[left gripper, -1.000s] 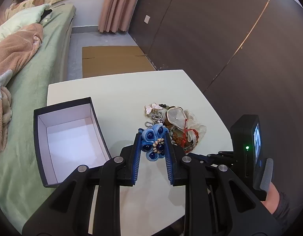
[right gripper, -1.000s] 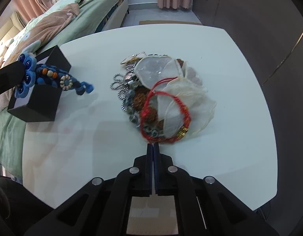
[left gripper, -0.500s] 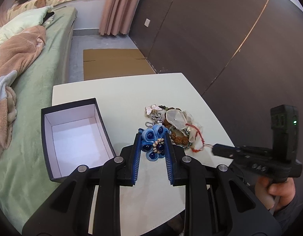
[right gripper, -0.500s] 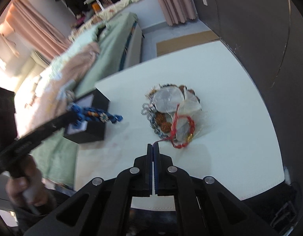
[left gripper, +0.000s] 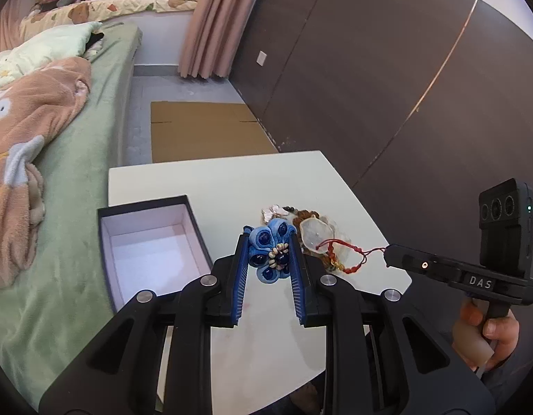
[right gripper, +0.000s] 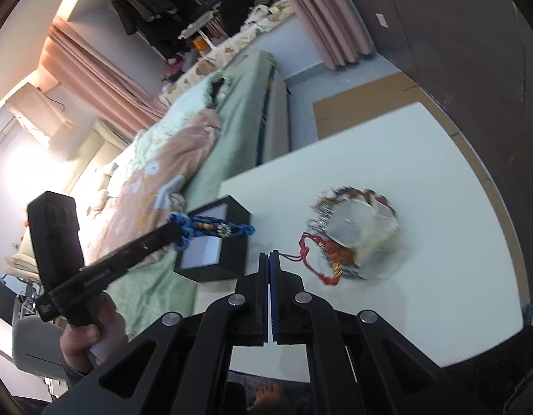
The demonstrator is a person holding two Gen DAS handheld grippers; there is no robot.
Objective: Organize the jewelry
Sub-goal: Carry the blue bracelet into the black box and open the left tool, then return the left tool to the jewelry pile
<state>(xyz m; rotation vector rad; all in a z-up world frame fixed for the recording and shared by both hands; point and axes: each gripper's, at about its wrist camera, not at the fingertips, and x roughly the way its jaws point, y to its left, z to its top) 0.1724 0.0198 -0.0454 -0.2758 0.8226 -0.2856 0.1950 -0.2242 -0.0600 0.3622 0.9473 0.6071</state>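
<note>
My left gripper (left gripper: pixel 268 242) is shut on a blue beaded ornament (left gripper: pixel 270 256) and holds it in the air, just right of an open black box (left gripper: pixel 107 242) with a white inside. From the right wrist view the ornament (right gripper: pixel 211 228) hangs in front of the box (right gripper: pixel 232 259). My right gripper (right gripper: pixel 269 254) is shut on the cord of a red string bracelet (right gripper: pixel 311 259). The cord stretches back to the jewelry pile (right gripper: pixel 356 231). In the left wrist view the bracelet (left gripper: pixel 349 263) runs from the pile (left gripper: pixel 315 231) to the right gripper (left gripper: pixel 387 254).
The white table (left gripper: pixel 214 186) stands beside a bed (left gripper: pixel 93 159) with green sheets and a peach blanket. A dark wall panel (left gripper: pixel 370 86) runs along the table's right side. Flattened cardboard (left gripper: pixel 204 128) lies on the floor beyond. A hand (left gripper: pixel 488 332) holds the right gripper's handle.
My right gripper has risen and tilted up, drawing the red bracelet's cord out of the pile. My left gripper has lifted slightly, still holding the blue ornament.
</note>
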